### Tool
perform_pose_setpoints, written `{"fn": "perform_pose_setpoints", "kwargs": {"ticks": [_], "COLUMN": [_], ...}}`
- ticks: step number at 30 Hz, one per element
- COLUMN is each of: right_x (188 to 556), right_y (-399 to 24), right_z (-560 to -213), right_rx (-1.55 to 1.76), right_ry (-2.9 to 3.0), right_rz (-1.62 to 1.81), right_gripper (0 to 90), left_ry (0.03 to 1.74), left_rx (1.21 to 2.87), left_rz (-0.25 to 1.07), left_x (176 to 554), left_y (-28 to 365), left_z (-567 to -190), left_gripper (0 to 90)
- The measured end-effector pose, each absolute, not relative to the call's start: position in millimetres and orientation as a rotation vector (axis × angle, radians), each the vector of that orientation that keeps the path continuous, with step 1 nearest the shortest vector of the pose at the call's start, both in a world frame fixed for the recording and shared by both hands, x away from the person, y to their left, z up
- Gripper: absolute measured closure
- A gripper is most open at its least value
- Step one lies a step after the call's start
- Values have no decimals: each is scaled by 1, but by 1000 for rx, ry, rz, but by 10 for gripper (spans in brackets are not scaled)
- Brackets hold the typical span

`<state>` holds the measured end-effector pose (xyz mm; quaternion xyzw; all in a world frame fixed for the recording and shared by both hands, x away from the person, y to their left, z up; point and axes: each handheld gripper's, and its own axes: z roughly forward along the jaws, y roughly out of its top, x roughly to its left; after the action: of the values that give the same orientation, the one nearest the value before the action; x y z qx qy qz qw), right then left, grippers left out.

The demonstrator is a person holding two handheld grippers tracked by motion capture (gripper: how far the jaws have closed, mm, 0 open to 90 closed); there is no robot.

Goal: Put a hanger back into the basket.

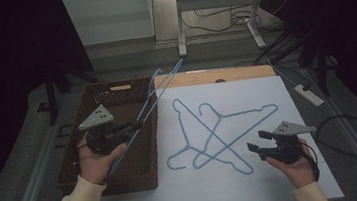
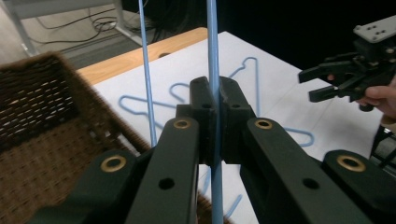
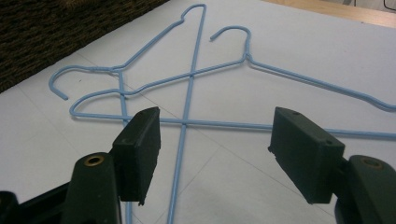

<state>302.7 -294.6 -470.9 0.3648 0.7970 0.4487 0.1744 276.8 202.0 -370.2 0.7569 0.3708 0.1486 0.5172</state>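
Note:
My left gripper (image 1: 136,125) (image 2: 215,93) is shut on a thin blue wire hanger (image 1: 158,95) (image 2: 213,46). It holds the hanger slanted above the brown wicker basket (image 1: 72,162) (image 2: 42,116) at the left. Two more blue hangers (image 1: 189,124) (image 1: 241,119) lie crossed on the white sheet (image 1: 275,181), and they appear close up in the right gripper view (image 3: 187,93) (image 3: 289,74). My right gripper (image 1: 257,140) (image 3: 215,140) (image 2: 317,84) stands open near the right front of the sheet. It points at the crossed hangers, and nothing is between its jaws.
A wooden table edge (image 1: 214,76) shows beyond the sheet. A white power strip (image 1: 309,94) and a black cable (image 1: 351,137) lie on the floor to the right. A metal table frame (image 1: 218,21) stands at the back.

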Motion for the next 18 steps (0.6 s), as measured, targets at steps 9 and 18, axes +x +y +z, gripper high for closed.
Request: {"fn": "perform_pose_setpoints", "kwargs": {"ticks": [9,18], "right_x": [303,303], "right_y": [-294,-293], "right_z": [-472,-473], "right_rx": [1040,1044], "right_ry": [2261,2267], "right_rz": [1268,1259], "right_gripper": [338,338], "left_ry": [936,975], "left_rx": [1810,1831], "left_rz": [371,366], "left_x": [279,283], "left_y": [240,267], "left_z": [-374,-382], "left_gripper": [865,865]}}
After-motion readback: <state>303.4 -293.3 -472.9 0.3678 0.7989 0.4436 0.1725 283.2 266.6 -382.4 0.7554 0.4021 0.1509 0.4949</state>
